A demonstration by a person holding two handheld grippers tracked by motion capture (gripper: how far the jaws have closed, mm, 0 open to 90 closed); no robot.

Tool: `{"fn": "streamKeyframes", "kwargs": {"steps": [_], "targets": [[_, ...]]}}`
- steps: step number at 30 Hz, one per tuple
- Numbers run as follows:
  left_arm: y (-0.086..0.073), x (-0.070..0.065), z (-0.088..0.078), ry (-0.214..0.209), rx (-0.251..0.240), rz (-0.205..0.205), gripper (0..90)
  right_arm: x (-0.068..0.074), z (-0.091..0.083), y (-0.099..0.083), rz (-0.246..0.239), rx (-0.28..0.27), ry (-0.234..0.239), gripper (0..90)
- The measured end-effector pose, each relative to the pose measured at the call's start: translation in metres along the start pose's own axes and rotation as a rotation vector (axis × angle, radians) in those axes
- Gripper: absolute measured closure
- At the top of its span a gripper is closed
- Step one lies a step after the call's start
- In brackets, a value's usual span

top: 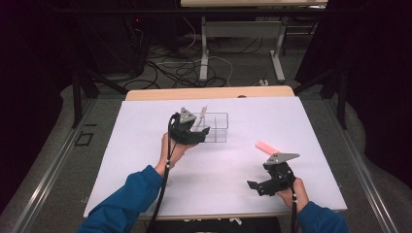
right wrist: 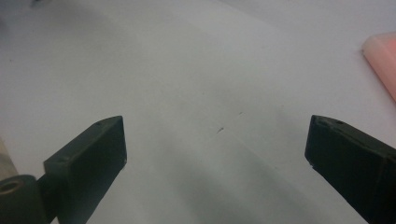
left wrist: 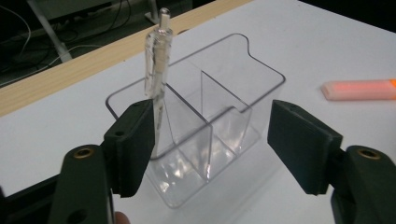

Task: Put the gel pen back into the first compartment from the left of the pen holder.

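Now | bench (top: 145, 184) white | clear organizer (left wrist: 219, 107) toward far edge, pen (left wrist: 156, 65) leaning upright in its end compartment, apparently just deposited | left claw (left wrist: 210, 149) wide, released | right claw (right wrist: 215, 144) wide, idle by pink marker (top: 266, 147)

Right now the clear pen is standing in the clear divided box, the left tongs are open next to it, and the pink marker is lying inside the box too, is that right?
Not quite. The pink marker lies on the white table, outside the clear divided box, as the left gripper view shows. The clear pen does stand in the box, with the left tongs open beside it.
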State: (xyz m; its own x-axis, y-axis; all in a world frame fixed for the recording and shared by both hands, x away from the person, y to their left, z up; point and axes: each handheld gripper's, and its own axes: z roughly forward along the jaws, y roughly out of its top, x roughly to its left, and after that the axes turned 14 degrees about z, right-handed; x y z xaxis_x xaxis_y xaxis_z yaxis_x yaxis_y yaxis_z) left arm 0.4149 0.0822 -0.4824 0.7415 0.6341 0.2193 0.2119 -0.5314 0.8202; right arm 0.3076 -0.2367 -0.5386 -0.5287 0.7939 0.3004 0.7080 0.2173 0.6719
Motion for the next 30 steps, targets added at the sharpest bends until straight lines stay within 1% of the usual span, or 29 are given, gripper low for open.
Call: {"fn": "streamKeyframes", "kwargs": {"steps": [1,2,3,7,8,9,10,13,14,15,16,19,20,21,22,23,24,26,27,28,29,30], "targets": [[-0.002,-0.002,-0.001,-0.004,-0.004,-0.003,27.9,0.000,0.000,0.000,-0.002,-0.001,-0.001,4.9],[-0.003,-0.003,-0.003,-0.018,0.016,0.005,26.7,-0.001,0.000,0.000,-0.008,-0.003,0.000,4.9],[-0.004,-0.006,-0.004,-0.021,0.019,0.005,25.2,0.000,0.000,0.000,0.000,-0.001,0.001,4.9],[-0.009,-0.012,-0.010,-0.030,0.026,0.012,21.9,-0.001,-0.001,0.001,-0.008,0.004,-0.003,4.9],[-0.010,-0.014,-0.012,-0.036,0.023,0.007,21.5,-0.001,-0.001,0.001,-0.007,0.002,-0.003,4.9],[-0.012,-0.016,-0.013,-0.034,0.026,0.012,20.6,-0.001,-0.001,0.001,-0.005,0.003,-0.004,4.9],[-0.014,-0.018,-0.016,-0.055,0.032,0.011,19.4,-0.001,-0.001,0.001,-0.005,0.003,-0.004,4.9],[-0.020,-0.025,-0.019,-0.068,0.051,0.024,16.5,-0.001,-0.001,0.001,-0.006,0.002,-0.004,4.9],[-0.022,-0.027,-0.019,-0.067,0.053,0.031,16.2,-0.001,-0.001,0.000,0.002,-0.004,-0.002,4.9],[-0.024,-0.028,-0.021,-0.078,0.057,0.037,15.0,-0.002,0.000,0.000,-0.004,-0.004,-0.001,4.9],[-0.025,-0.031,-0.023,-0.071,0.056,0.037,13.3,-0.002,-0.001,0.001,-0.006,0.003,-0.004,4.9],[-0.030,-0.035,-0.028,-0.076,0.059,0.054,9.8,-0.001,-0.001,0.001,-0.004,0.001,-0.001,4.9],[-0.031,-0.035,-0.030,-0.081,0.066,0.053,8.7,-0.001,-0.001,0.001,-0.003,0.001,-0.003,4.9],[-0.034,-0.037,-0.031,-0.083,0.065,0.047,8.0,-0.001,-0.001,0.000,0.008,-0.003,-0.002,4.9],[-0.035,-0.037,-0.032,-0.089,0.064,0.048,7.4,-0.001,0.000,0.000,0.005,-0.003,-0.002,4.9],[-0.037,-0.038,-0.034,-0.092,0.074,0.050,6.8,-0.001,-0.001,0.000,0.008,-0.004,-0.003,4.9],[-0.039,-0.039,-0.035,-0.093,0.071,0.049,6.1,-0.001,-0.001,0.000,-0.004,0.000,-0.002,4.9],[-0.043,-0.041,-0.038,-0.100,0.077,0.053,5.4,-0.001,-0.001,0.000,-0.001,0.002,0.002,4.9],[-0.045,-0.042,-0.039,-0.108,0.084,0.048,4.7,-0.001,-0.002,0.001,-0.003,0.013,0.000,4.9],[-0.047,-0.043,-0.039,-0.113,0.079,0.045,4.1,-0.001,-0.002,0.001,-0.002,0.014,-0.001,4.9],[-0.048,-0.045,-0.040,-0.113,0.092,0.046,3.7,-0.001,-0.002,0.001,-0.001,0.013,-0.002,4.9],[-0.049,-0.046,-0.041,-0.112,0.092,0.051,3.0,-0.001,-0.002,0.000,0.000,0.001,0.000,4.9]]}}
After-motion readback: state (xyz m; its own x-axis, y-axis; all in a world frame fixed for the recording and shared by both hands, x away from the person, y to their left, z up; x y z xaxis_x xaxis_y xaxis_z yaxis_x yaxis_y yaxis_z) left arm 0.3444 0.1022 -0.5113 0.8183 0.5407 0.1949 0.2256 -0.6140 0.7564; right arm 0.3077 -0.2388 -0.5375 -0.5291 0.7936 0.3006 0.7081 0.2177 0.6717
